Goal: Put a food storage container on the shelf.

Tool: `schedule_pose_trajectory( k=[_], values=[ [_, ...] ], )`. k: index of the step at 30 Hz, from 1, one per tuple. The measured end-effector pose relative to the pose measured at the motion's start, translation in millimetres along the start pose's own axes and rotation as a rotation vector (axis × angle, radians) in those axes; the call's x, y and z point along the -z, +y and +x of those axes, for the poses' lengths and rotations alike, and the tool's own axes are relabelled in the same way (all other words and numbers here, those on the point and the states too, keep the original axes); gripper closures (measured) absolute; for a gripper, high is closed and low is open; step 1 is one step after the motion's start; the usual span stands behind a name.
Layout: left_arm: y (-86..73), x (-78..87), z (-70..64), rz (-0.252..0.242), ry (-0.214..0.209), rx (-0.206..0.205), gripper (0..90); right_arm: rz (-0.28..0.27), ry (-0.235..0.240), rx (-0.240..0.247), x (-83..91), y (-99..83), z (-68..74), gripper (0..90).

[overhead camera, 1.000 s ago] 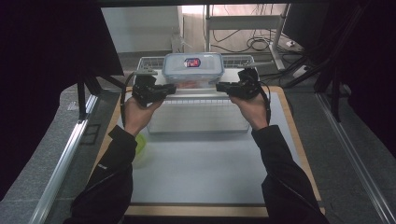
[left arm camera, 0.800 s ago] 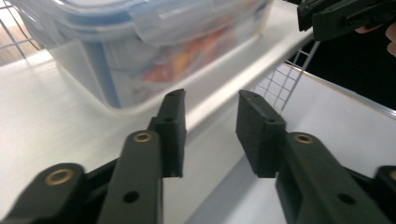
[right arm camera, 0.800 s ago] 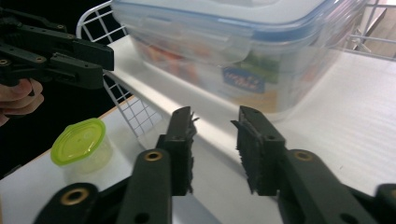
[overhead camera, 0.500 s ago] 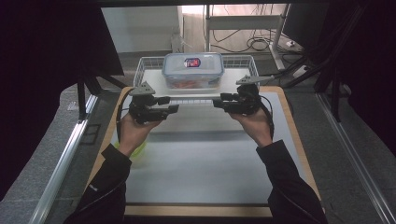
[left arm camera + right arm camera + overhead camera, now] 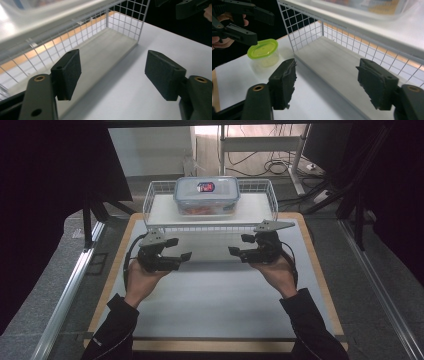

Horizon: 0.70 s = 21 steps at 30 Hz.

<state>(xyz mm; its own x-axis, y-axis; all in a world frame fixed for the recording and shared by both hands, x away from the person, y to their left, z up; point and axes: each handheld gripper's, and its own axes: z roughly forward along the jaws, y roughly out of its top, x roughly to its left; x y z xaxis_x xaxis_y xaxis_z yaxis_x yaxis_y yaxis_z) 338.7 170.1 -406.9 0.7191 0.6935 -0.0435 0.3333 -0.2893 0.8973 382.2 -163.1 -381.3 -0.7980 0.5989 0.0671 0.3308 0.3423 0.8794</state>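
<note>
Both grippers, left gripper [image 5: 181, 249] and right gripper [image 5: 240, 245], hang released and empty over the table [image 5: 210, 300]; clear lidded container [image 5: 206, 195] sits on wire rack [image 5: 160, 205], placing looks done, green-lidded cup [image 5: 263, 52] untouched

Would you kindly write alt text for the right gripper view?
The right gripper hangs open and empty above the white table, jaws aimed at the lower shelf of a white wire rack. A small tub with a lime-green lid stands left of the rack, and the left gripper shows at upper left.
</note>
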Motion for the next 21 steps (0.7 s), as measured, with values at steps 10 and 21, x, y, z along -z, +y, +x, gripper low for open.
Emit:
schedule_pose_trajectory(
  k=[10, 21],
  values=[
    [-29.3, -3.3, -16.4, 0.014, -0.013, -0.017, 19.2, 0.013, -0.022, -0.017, 1.4, -30.7, 3.4, 12.8],
    [-66.5, 6.0, -28.9, 0.039, -0.004, -0.023, 8.5, 0.02, -0.006, -0.003, 9.5, -54.2, 17.3, 6.2]
  ],
)
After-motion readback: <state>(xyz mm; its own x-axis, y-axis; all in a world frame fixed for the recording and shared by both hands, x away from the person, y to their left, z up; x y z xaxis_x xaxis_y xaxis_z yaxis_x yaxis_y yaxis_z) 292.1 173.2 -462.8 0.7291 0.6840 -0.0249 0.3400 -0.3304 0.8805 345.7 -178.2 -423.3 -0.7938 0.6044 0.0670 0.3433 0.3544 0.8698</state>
